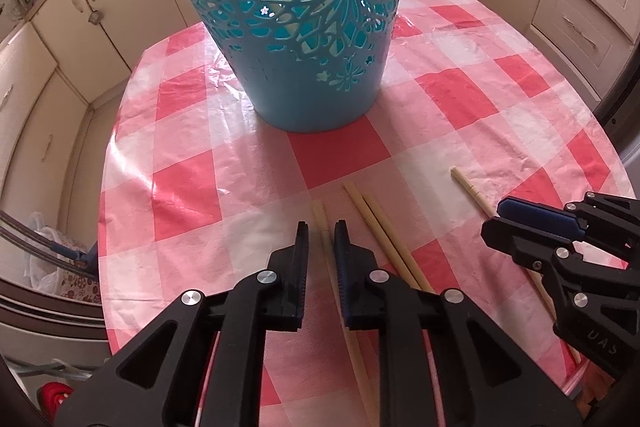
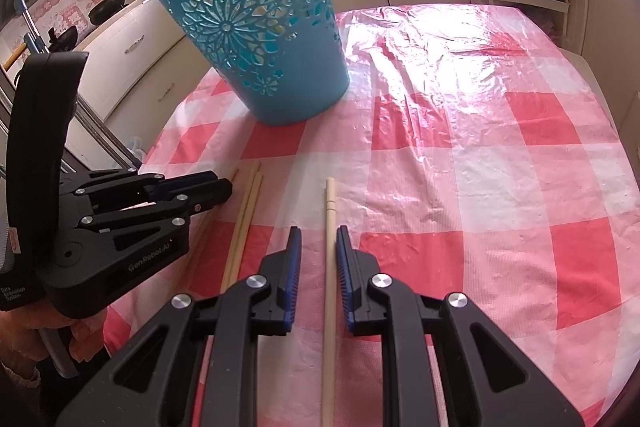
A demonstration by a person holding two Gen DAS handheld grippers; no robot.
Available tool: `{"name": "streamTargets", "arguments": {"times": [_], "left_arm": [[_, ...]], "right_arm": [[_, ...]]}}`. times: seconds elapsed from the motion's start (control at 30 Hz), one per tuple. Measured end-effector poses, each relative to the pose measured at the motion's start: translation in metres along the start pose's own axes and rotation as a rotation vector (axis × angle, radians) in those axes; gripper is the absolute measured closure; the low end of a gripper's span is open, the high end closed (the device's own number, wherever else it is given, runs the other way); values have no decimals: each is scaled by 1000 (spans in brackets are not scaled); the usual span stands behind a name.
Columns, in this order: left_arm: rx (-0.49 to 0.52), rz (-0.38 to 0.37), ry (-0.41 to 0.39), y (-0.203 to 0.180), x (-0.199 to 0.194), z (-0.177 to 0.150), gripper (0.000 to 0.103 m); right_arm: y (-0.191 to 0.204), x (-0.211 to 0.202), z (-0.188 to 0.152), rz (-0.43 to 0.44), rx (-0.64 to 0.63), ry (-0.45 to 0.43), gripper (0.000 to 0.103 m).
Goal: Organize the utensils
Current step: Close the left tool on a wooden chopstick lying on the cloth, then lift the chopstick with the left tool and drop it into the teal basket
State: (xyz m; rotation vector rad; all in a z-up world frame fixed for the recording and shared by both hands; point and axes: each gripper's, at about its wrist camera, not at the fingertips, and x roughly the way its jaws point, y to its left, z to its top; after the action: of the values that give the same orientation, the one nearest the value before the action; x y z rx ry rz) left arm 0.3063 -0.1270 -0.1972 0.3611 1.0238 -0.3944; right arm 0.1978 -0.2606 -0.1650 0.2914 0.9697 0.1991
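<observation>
Several pale wooden chopsticks lie on the red-and-white checked tablecloth (image 1: 192, 187). My left gripper (image 1: 321, 227) straddles one chopstick (image 1: 321, 213); its jaws stand narrow, with a sliver of cloth showing on each side of the stick. A pair of chopsticks (image 1: 380, 227) lies just to its right. My right gripper (image 2: 318, 233) straddles another chopstick (image 2: 330, 203) in the same way, the stick nearer its right pad and cloth visible on the left. A teal cut-out plastic basket (image 1: 312, 79) stands upright beyond both. The right wrist view shows the left gripper (image 2: 226, 189) beside the pair (image 2: 245, 215).
Cream kitchen cabinets (image 1: 60, 67) surround the table. A hand (image 2: 80, 339) holds the left gripper's handle. A dark pan (image 2: 108, 7) hangs on the far wall. A plastic bag (image 1: 44, 267) sits below the table's left edge. Shiny cloth (image 2: 480, 167) stretches right of the basket (image 2: 280, 87).
</observation>
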Motion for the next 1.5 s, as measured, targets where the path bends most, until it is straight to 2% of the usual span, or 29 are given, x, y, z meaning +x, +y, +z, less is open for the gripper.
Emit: {"name": "streamTargets", "arguments": {"times": [0.2, 0.23, 0.47, 0.53, 0.67, 0.8, 0.9, 1.03, 1.13, 1.2, 1.4, 1.5], "left_arm": [[15, 31, -19, -6, -2, -2, 91], [19, 23, -20, -7, -1, -2, 96], [28, 14, -26, -10, -6, -4, 98], [12, -4, -35, -9, -13, -5, 98], [-40, -89, -74, 1, -37, -2, 98], [-105, -248, -181, 18, -79, 5, 98], [-135, -315, -281, 29, -116, 22, 98], [-194, -365, -423, 45, -159, 56, 98], [-231, -351, -533, 56, -180, 87, 98], [-250, -311, -601, 61, -189, 108, 98], [-320, -164, -794, 67, -197, 162, 98], [-348, -72, -836, 69, -187, 181, 98]], "right_arm": [[5, 1, 0, -23, -31, -6, 85], [6, 1, -1, -25, -34, -8, 85], [5, 3, -1, -21, -40, -20, 84], [5, 2, -1, -21, -41, -22, 84], [4, 2, -1, -18, -38, -24, 84], [3, 2, -1, -15, -34, -25, 85], [2, 1, -2, -13, -31, -26, 84], [2, 1, -2, -12, -30, -26, 85], [1, 1, -1, -10, -26, -26, 85], [1, 2, -1, -8, -25, -26, 84], [-3, 1, 0, 9, -11, -24, 84], [-3, 2, 1, 14, -5, -24, 84]]}}
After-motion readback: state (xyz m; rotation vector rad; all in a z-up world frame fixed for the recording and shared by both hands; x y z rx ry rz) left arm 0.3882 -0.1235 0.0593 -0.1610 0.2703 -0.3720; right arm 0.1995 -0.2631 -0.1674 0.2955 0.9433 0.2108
